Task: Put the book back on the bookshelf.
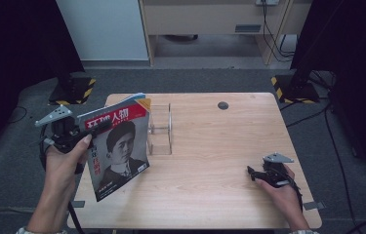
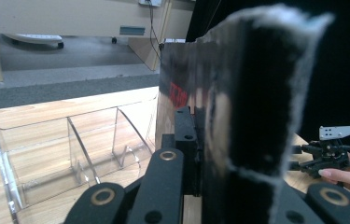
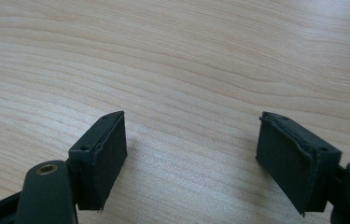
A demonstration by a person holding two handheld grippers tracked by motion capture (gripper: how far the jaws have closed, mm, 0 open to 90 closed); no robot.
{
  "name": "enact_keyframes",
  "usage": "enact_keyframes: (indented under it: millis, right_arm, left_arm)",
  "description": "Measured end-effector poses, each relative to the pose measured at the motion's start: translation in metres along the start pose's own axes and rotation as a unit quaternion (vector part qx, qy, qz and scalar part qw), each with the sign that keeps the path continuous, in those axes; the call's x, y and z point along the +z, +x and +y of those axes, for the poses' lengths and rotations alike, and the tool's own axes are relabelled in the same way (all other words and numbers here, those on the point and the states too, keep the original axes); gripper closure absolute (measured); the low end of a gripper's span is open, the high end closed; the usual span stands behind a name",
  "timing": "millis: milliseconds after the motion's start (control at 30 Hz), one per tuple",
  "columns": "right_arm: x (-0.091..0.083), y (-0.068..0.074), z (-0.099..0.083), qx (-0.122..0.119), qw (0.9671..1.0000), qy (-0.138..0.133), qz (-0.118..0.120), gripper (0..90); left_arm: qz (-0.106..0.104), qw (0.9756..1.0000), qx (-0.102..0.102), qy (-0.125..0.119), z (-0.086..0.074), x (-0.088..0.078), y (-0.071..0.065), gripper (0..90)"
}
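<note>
My left gripper (image 1: 92, 129) is shut on the left edge of a magazine (image 1: 119, 146), which has a red title band and a portrait on its cover. It holds the magazine tilted above the table's left side. In the left gripper view the glossy cover (image 2: 179, 88) is pinched between the black pads (image 2: 266, 102). A clear acrylic rack (image 1: 161, 129) with upright dividers stands just right of the magazine and appears again in the left gripper view (image 2: 70, 149). My right gripper (image 1: 252, 173) rests on the table near the front right; its jaws stand open over bare wood (image 3: 191, 158).
The wooden table (image 1: 219, 146) has a small dark grommet (image 1: 223, 105) near its far edge. Two stands with yellow-black striped bases (image 1: 75, 90) (image 1: 293, 87) sit on the floor beyond the far corners. A light wood cabinet (image 1: 210, 19) stands behind.
</note>
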State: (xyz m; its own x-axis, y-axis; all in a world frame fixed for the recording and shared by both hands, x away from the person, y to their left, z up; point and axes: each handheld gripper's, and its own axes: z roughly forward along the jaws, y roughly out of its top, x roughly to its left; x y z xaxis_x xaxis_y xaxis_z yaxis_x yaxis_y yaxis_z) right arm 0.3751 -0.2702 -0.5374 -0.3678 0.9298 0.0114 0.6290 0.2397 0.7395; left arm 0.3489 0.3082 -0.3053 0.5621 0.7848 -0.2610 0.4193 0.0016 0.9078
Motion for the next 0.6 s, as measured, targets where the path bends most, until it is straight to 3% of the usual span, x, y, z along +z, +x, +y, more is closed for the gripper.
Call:
enact_keyframes:
  millis: [600]
  right_arm:
    - [0.000, 0.000, 0.000, 0.000, 1.0000, 0.000, 0.000, 24.6]
  left_arm:
    - [0.017, 0.9998, -0.008, -0.010, -0.003, -0.019, 0.013, 86.4]
